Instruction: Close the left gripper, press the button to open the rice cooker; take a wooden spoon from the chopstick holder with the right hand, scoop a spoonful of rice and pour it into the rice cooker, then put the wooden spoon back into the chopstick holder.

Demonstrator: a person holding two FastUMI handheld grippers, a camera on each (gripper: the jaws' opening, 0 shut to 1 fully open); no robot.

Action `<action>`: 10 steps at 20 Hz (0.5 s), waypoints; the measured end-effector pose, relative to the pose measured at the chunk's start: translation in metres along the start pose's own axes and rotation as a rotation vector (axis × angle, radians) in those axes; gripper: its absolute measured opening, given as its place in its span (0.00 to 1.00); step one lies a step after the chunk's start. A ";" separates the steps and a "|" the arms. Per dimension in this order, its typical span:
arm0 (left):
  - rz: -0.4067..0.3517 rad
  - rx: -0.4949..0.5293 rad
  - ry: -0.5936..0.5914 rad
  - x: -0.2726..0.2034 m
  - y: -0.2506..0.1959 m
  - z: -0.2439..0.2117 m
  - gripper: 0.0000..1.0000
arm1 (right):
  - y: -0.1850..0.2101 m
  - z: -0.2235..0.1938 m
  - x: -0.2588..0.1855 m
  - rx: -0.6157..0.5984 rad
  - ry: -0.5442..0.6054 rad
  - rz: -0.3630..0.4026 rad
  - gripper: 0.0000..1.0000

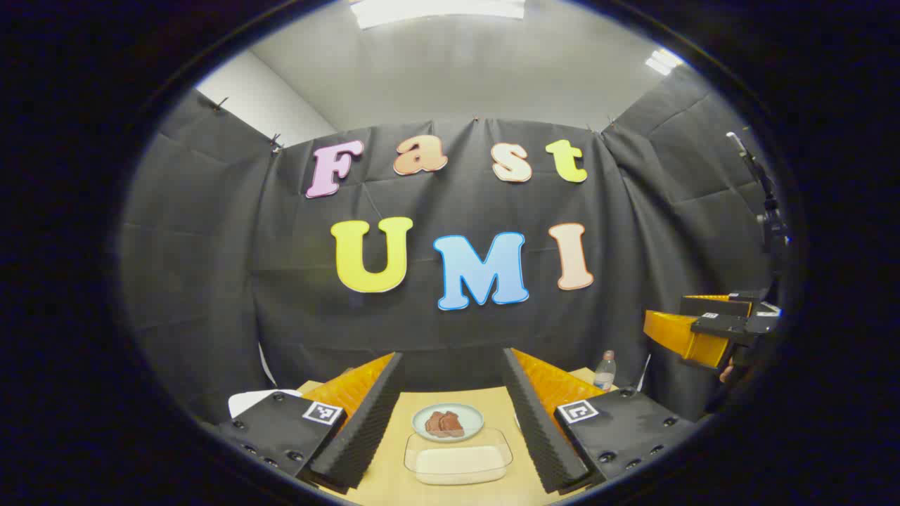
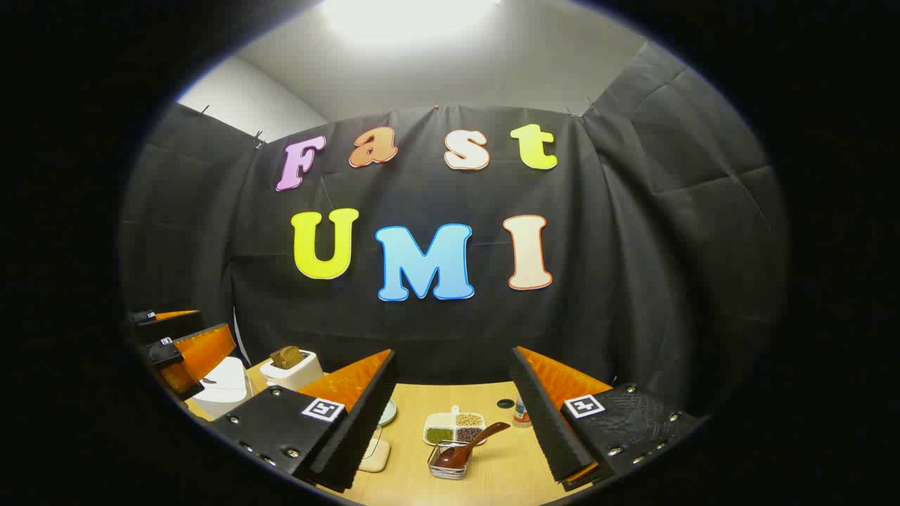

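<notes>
The wooden spoon [image 2: 470, 444] leans in a small clear holder [image 2: 450, 464] on the wooden table, low between my right gripper's [image 2: 453, 355] fingers, which stand wide open and empty above it. A white rounded appliance, likely the rice cooker [image 2: 221, 385], sits at the left, partly hidden by my left gripper [image 2: 176, 337]. In the left gripper view, my left gripper [image 1: 453, 357] is open over a clear glass dish [image 1: 458, 460] holding something white. The right gripper [image 1: 710, 325] hangs at the far right, with a hand behind it.
A divided dish of grains [image 2: 455, 427] and a small bottle [image 2: 521, 413] stand behind the spoon holder. A toaster with bread [image 2: 292, 365] is at the back left. A plate with brown food [image 1: 447, 422] and a water bottle [image 1: 605, 370] sit further back.
</notes>
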State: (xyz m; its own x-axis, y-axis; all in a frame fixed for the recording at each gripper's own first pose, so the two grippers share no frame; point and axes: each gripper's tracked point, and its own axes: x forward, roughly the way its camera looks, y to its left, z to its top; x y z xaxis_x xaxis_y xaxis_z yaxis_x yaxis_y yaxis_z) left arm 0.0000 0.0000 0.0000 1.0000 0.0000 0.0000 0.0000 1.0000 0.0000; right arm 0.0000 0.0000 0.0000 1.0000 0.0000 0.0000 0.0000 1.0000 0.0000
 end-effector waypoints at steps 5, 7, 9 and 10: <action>-0.017 -0.016 -0.028 0.011 0.016 0.009 0.95 | 0.026 0.013 0.001 -0.009 -0.019 0.006 0.98; -0.019 -0.023 -0.031 0.013 0.025 0.008 0.95 | 0.038 0.016 0.004 -0.020 -0.028 0.014 0.98; -0.016 -0.020 -0.021 0.014 0.033 0.004 0.95 | 0.052 0.016 0.006 -0.019 -0.029 0.028 0.98; -0.013 -0.018 -0.022 0.016 0.039 0.005 0.95 | 0.057 0.016 0.007 -0.019 -0.029 0.034 0.94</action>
State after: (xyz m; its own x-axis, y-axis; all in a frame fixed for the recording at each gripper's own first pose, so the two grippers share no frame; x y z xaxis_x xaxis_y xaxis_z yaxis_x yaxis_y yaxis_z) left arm 0.0158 0.0388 0.0055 0.9997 -0.0129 0.0223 0.0133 0.9997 -0.0181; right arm 0.0071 0.0571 0.0162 0.9990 0.0340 0.0286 -0.0335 0.9992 -0.0195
